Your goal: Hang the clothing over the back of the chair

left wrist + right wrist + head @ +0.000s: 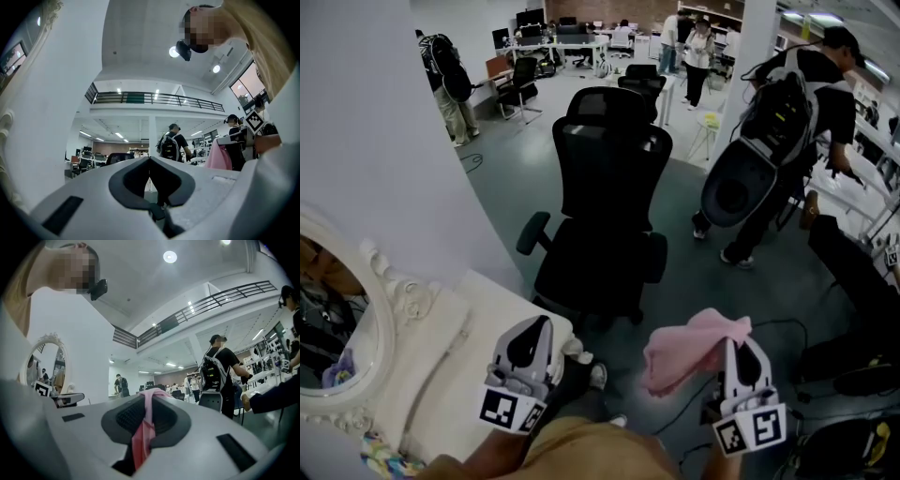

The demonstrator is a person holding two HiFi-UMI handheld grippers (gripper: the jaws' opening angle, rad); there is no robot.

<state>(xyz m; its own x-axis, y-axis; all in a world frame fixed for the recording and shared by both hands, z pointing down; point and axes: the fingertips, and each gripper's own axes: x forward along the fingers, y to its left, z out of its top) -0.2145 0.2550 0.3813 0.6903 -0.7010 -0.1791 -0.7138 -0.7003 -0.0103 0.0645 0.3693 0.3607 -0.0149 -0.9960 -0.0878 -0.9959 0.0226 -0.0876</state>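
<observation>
A black mesh office chair [609, 187] stands ahead of me on the grey floor, its high back facing me. My right gripper [734, 349] is shut on a pink garment [686, 349], which bunches up to the left of its jaws, low in the head view. In the right gripper view the pink cloth [146, 423] runs pinched between the dark pads. My left gripper [534, 336] hangs low at the left with its jaws together and nothing in them; in the left gripper view its jaws [150, 161] meet at the tip, and the pink garment [219, 154] shows at the right.
A white ornate mirror frame and vanity [403, 347] stand at my left beside a white wall. A person with a backpack [778, 141] walks at the right of the chair. Black cables [787, 337] cross the floor. Desks, chairs and other people fill the far room.
</observation>
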